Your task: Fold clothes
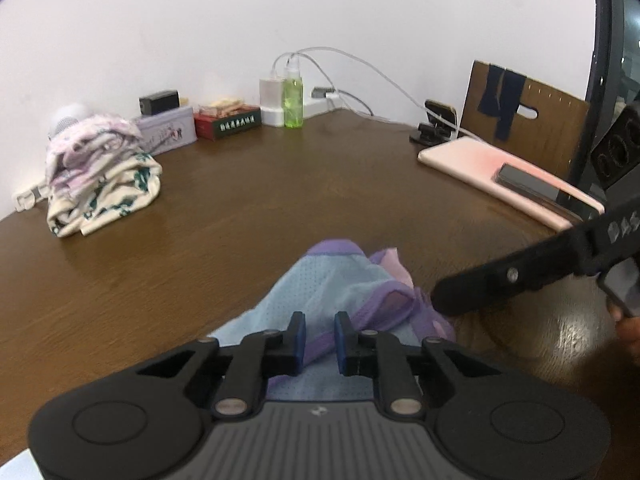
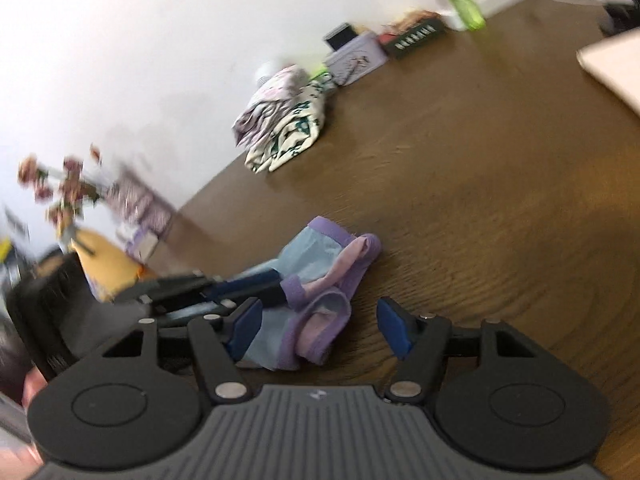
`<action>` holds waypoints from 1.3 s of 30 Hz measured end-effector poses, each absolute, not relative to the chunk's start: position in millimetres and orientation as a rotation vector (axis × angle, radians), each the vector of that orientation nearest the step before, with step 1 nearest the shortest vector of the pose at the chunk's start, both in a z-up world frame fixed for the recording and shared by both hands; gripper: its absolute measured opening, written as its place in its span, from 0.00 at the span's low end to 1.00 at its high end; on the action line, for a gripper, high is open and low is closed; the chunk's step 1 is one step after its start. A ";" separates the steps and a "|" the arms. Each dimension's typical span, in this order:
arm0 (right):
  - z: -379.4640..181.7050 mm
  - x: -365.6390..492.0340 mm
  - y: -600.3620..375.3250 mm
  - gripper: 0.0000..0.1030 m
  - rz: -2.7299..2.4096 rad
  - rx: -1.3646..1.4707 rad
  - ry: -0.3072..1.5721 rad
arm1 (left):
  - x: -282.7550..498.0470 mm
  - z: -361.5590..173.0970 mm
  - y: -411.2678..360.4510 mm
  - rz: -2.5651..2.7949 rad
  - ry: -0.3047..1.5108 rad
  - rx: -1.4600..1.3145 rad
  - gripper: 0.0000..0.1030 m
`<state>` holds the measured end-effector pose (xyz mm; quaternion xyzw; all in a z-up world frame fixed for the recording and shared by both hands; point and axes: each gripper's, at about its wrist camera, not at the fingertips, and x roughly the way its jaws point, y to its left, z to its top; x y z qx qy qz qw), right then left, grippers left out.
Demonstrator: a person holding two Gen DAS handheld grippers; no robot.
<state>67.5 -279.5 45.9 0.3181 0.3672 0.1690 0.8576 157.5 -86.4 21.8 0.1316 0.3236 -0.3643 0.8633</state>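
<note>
A small light-blue garment with purple trim (image 1: 332, 276) lies crumpled on the brown wooden table (image 1: 240, 200), close in front of me. My left gripper (image 1: 320, 340) is shut on its purple hem, which runs between the blue pads. In the right wrist view the left gripper (image 2: 282, 292) comes in from the left and pinches the purple band of the garment (image 2: 316, 252). My right gripper (image 2: 320, 324) stands open just above the garment's near edge, its pads not touching the cloth. One of its black fingers (image 1: 500, 276) reaches in from the right in the left wrist view.
A stack of folded patterned clothes (image 1: 96, 176) (image 2: 284, 120) sits at the far left by the wall. Boxes, a green bottle (image 1: 294, 96) and chargers line the back. A pink laptop (image 1: 480, 168) lies at the right, a chair back (image 1: 532, 120) behind it.
</note>
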 end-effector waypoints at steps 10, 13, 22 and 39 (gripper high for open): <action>35.5 71.4 -259.6 0.50 0.215 0.861 0.727 | 160.2 18.8 -78.8 -0.768 0.687 0.198 0.13; 34.8 71.5 -254.4 0.50 0.171 0.879 0.700 | 159.8 18.8 -77.1 -0.772 0.686 0.188 0.13; 30.2 65.3 -248.3 0.21 0.100 0.869 0.669 | 161.3 17.7 -74.9 -0.766 0.691 0.146 0.14; 51.4 57.5 -292.8 0.10 0.085 0.689 0.612 | 132.5 49.1 -3.5 -0.637 0.648 0.100 0.14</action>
